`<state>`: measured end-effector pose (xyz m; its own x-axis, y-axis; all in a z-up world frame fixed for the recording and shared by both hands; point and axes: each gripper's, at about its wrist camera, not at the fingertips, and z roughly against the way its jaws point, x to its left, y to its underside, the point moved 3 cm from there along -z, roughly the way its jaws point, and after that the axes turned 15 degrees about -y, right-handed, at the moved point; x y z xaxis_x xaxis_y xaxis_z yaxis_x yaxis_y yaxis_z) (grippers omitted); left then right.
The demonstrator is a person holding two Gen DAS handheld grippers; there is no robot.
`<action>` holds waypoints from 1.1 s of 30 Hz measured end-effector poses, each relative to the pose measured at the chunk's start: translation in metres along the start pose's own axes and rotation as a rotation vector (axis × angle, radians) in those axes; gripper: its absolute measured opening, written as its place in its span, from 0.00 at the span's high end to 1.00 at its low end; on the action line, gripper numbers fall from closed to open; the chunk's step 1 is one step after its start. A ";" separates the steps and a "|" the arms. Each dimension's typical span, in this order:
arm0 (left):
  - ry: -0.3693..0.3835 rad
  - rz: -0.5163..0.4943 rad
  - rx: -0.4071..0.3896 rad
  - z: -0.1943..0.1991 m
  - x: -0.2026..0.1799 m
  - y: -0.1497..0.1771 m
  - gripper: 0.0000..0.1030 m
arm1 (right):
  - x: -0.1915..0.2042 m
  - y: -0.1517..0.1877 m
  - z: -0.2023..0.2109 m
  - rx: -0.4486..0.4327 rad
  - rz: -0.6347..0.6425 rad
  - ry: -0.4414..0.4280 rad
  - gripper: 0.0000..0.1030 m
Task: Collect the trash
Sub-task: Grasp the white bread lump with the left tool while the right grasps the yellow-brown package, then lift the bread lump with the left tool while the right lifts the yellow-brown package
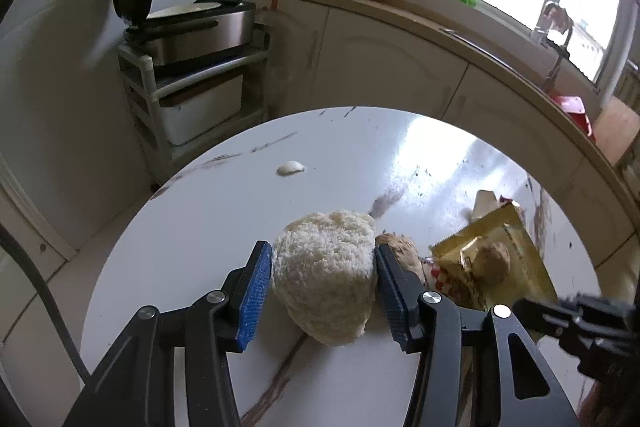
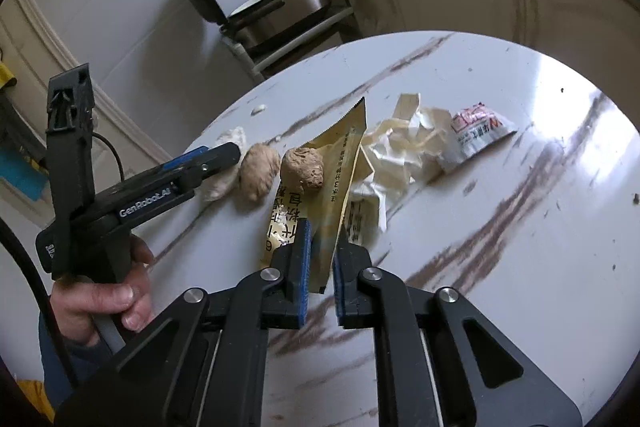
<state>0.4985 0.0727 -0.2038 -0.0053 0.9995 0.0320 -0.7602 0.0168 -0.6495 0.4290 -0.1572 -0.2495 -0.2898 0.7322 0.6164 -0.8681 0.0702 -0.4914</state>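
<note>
A white crumbly bun (image 1: 324,275) lies on the round white table (image 1: 192,227). My left gripper (image 1: 322,255) is shut on it, a blue pad pressing each side. Just to its right lie two brown lumps (image 2: 260,171) (image 2: 302,167) and a gold wrapper (image 2: 344,155). My right gripper (image 2: 324,231) is shut on the wrapper's near end, which stands up between the pads. In the right wrist view the left gripper (image 2: 224,155) shows from the side, held by a hand (image 2: 100,299), with the bun (image 2: 218,187) mostly hidden behind it.
Crumpled white paper (image 2: 404,143) and a red-and-white packet (image 2: 476,131) lie beyond the gold wrapper. A small white scrap (image 1: 291,167) sits near the far rim. Past the table stand a rack with an open griddle (image 1: 188,27) and cream cabinets (image 1: 380,59).
</note>
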 end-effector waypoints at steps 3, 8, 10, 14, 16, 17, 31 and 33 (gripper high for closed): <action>-0.016 -0.022 0.003 0.002 -0.009 0.003 0.52 | -0.003 -0.008 -0.005 -0.013 -0.020 0.007 0.61; 0.007 0.002 0.010 0.015 -0.007 0.014 0.55 | 0.001 -0.004 -0.016 0.011 0.005 0.013 0.89; 0.003 0.018 0.013 0.024 -0.002 0.021 0.56 | 0.004 0.006 -0.007 0.005 0.019 0.022 0.92; -0.019 0.027 0.001 0.044 0.006 0.041 0.57 | 0.008 0.022 0.017 -0.015 0.063 0.065 0.93; -0.013 0.041 0.006 0.057 0.007 0.054 0.57 | 0.012 0.029 0.029 -0.023 0.091 0.110 0.93; -0.013 0.042 0.006 0.063 0.007 0.060 0.57 | 0.015 0.032 0.033 -0.021 0.114 0.138 0.93; 0.032 -0.011 0.004 0.138 -0.011 0.111 0.57 | 0.016 0.061 0.045 0.000 0.095 0.123 0.92; 0.045 -0.011 -0.001 0.146 -0.013 0.113 0.57 | 0.023 0.064 0.052 -0.019 0.118 0.128 0.94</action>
<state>0.3177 0.0574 -0.1669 0.0322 0.9995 0.0046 -0.7592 0.0275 -0.6503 0.3461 -0.1710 -0.2345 -0.3345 0.8164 0.4707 -0.8228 -0.0095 -0.5683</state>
